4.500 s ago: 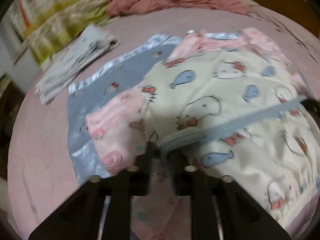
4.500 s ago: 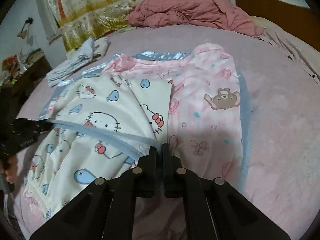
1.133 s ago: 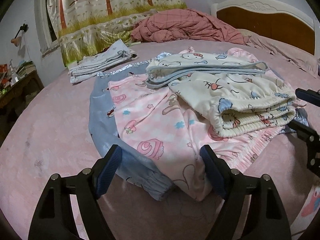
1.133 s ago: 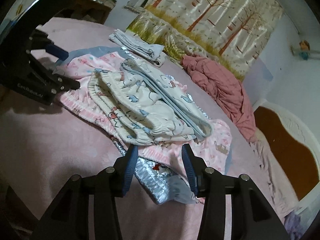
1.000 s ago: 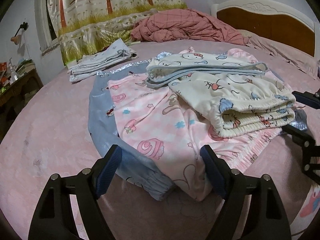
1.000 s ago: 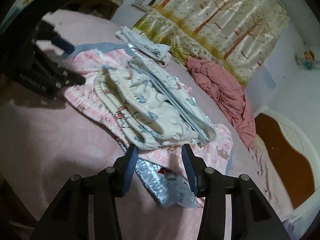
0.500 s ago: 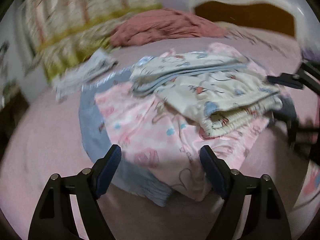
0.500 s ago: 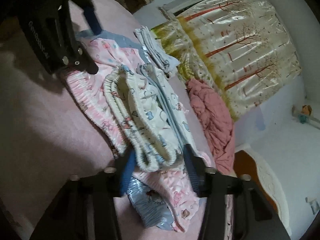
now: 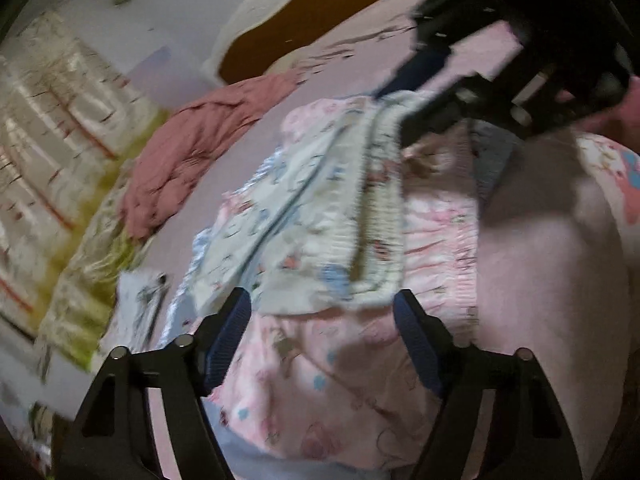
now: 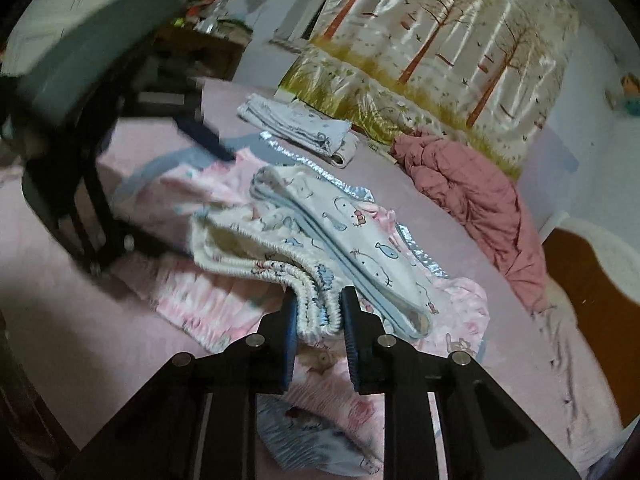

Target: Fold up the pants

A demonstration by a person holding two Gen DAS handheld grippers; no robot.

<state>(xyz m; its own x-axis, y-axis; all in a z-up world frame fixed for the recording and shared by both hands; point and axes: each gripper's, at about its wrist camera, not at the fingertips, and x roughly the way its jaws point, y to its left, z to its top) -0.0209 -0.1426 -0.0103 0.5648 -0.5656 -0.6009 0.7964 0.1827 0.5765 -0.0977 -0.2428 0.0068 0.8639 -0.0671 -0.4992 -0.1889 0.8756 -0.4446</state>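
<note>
Folded cream cartoon-print pants (image 10: 360, 240) lie on top of spread pink pants (image 10: 208, 304) on the pink bed. My right gripper (image 10: 319, 316) is closing its jaws, and the pads pinch the cream pants' elastic waistband corner, which is slightly raised. The left wrist view shows this right gripper (image 9: 396, 108) at the far end of the cream pants (image 9: 312, 220). My left gripper (image 9: 320, 320) is tilted and wide, its jaws narrowing, and the near edge of the cream pants lies just ahead of its fingertips, untouched. One of its fingers (image 10: 204, 136) hovers over the pink pants.
A silver-blue garment (image 10: 320, 440) lies under the pink pants. A folded white stack (image 10: 296, 124) sits by the tree-print curtain (image 10: 440, 40). A crumpled rose quilt (image 10: 472, 196) and a wooden headboard (image 10: 592, 276) are on the right. A cluttered desk (image 10: 200, 48) stands behind.
The right gripper narrowed from open onto the cream pants' waistband and rose with it. The left gripper rolled sideways and shifted along the pants, staying wide.
</note>
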